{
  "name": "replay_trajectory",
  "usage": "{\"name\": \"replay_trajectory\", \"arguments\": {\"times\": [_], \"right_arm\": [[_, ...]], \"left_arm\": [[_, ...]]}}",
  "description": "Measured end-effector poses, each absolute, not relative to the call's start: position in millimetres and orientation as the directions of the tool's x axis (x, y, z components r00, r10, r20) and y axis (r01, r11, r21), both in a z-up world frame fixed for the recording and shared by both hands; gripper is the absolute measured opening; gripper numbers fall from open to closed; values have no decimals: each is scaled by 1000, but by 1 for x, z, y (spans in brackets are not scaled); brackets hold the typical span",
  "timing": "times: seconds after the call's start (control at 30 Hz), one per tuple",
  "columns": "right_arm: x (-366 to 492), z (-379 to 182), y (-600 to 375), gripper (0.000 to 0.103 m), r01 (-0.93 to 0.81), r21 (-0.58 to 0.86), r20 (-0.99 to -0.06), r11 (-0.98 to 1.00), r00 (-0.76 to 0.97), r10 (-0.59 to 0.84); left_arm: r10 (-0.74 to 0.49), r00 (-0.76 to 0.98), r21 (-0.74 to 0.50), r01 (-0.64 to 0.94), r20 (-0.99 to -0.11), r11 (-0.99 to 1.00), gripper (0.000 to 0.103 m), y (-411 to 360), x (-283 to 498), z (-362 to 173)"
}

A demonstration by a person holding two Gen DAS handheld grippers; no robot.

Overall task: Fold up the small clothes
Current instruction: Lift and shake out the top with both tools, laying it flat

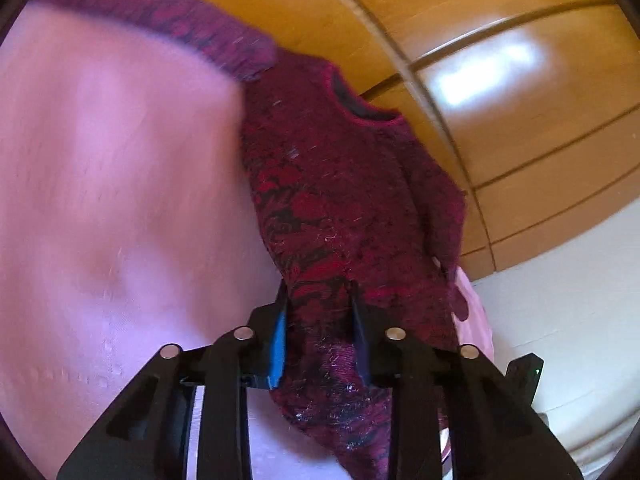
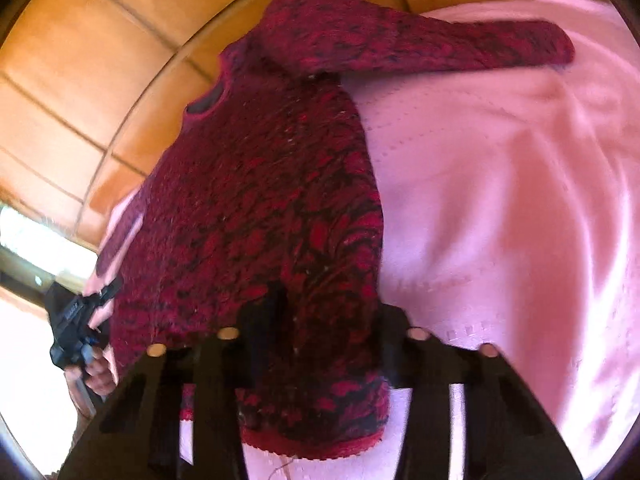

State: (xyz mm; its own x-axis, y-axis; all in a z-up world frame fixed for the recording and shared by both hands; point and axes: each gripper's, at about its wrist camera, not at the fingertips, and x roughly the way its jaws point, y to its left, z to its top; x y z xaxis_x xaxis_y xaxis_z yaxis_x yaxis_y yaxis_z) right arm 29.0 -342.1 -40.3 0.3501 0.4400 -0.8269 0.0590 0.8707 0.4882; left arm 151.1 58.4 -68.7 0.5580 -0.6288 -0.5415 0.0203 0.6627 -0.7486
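Observation:
A dark red and black knitted sweater (image 1: pixel 340 200) (image 2: pixel 260 200) lies on a pink bed cover (image 1: pixel 100 200) (image 2: pixel 500 200), its neckline (image 1: pixel 360 104) at the far end. One sleeve (image 1: pixel 160 12) (image 2: pixel 420 40) stretches sideways over the cover. My left gripper (image 1: pixel 320 304) is shut on the sweater's near edge, with fabric bunched between its fingers. My right gripper (image 2: pixel 328 312) is shut on the hem part; the knit drapes over its right finger and hides it. In the right wrist view, the left gripper (image 2: pixel 76 332) shows at the lower left, held by a hand (image 2: pixel 96 376).
Wooden wardrobe doors (image 1: pixel 480 40) (image 2: pixel 80 60) stand beyond the bed's far side. A white surface (image 1: pixel 560 300) lies to the right in the left wrist view. A bright window area (image 2: pixel 24 236) shows at the left edge of the right wrist view.

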Motion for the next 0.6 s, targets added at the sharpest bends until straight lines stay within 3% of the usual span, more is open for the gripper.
{"name": "replay_trajectory", "arguments": {"times": [0.1, 0.33, 0.43, 0.53, 0.6], "right_arm": [[36, -8, -341, 19, -26, 472, -802, 881, 402, 441], [-11, 72, -318, 14, -221, 442, -715, 870, 499, 490], [-47, 64, -313, 14, -242, 405, -752, 882, 460, 472], [-78, 24, -303, 14, -235, 367, -824, 900, 366, 432], [-92, -4, -302, 16, -191, 380, -852, 905, 309, 422]], "left_arm": [[-599, 588, -697, 81, -544, 713, 11, 63, 149, -22], [-527, 596, -542, 176, -606, 822, 8, 87, 135, 73], [-519, 556, -523, 170, -649, 835, 7, 92, 118, 67], [-470, 503, -477, 126, -725, 870, 8, 99, 96, 28], [-502, 450, -517, 99, -738, 850, 8, 104, 79, -5]]}}
